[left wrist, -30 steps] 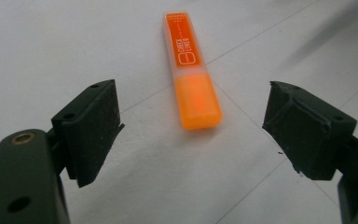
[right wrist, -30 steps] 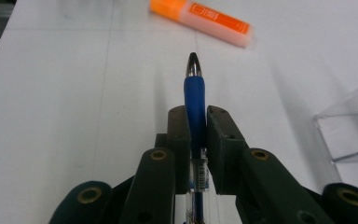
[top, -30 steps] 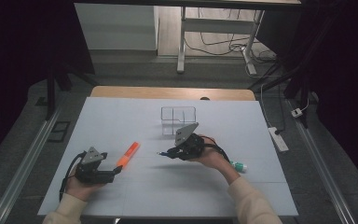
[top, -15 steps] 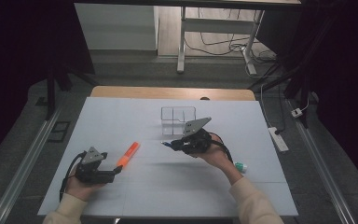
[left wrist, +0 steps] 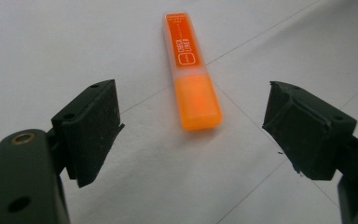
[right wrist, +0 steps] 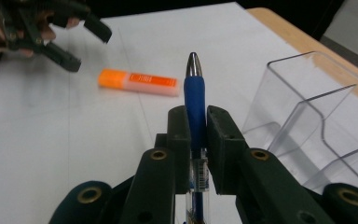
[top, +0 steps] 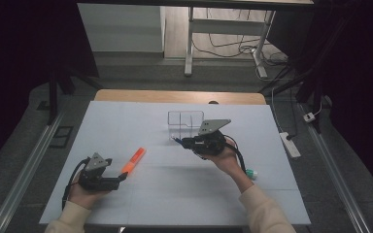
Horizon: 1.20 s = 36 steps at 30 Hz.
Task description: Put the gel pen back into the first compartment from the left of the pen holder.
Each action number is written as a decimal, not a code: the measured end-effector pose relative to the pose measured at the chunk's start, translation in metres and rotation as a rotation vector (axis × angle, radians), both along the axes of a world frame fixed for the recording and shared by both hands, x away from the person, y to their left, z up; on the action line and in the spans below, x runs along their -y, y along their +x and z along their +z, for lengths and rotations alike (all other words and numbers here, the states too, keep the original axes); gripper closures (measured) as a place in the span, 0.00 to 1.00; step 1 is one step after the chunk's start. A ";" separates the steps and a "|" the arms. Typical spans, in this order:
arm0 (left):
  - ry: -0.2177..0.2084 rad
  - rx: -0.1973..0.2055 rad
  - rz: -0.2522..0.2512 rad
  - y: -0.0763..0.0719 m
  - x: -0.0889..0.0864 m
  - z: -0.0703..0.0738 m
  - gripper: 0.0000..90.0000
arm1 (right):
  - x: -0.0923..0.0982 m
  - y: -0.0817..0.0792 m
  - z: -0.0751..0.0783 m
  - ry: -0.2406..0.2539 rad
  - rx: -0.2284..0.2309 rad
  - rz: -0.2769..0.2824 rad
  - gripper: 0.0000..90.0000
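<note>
Gripping blue pen [right wrist: 195, 100], right gripper [top: 178, 141] clamped on barrel, tip forward, held above table [top: 126, 116] just beside clear organizer [top: 185, 123]. Left gripper [left wrist: 193, 128] jaws spread, nothing between, orange highlighter [left wrist: 190, 70] flat on table just ahead.

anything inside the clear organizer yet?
The clear organizer looks empty: through its walls, just the dividers and the white table show. The right claw holds the blue pen beside it. Its lower right portion is cut off by the frame edge.
</note>
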<state>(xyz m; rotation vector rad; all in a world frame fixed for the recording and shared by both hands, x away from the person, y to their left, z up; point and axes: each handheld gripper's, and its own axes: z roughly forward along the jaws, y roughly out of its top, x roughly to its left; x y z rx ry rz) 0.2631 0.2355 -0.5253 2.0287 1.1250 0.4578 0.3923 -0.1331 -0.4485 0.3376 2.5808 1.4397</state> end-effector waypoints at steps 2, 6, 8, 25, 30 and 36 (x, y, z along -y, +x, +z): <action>0.000 0.000 0.000 0.000 0.000 0.000 0.21 | 0.001 0.000 0.001 0.011 0.006 -0.013 0.88; -0.001 0.000 0.000 0.000 0.000 0.000 0.21 | 0.002 -0.001 0.002 0.031 0.006 -0.024 0.88; -0.002 0.001 0.000 0.000 0.000 0.000 0.21 | 0.002 -0.001 0.003 0.033 0.013 -0.032 0.88; -0.001 0.002 0.001 -0.001 0.000 0.001 0.21 | 0.007 -0.004 0.011 0.138 0.028 -0.102 0.88; -0.003 0.001 0.002 0.000 0.000 0.000 0.21 | 0.006 -0.003 0.013 0.154 0.046 -0.117 0.88; -0.002 0.003 0.001 0.000 0.000 0.001 0.21 | 0.005 0.001 0.010 0.187 0.032 -0.145 0.88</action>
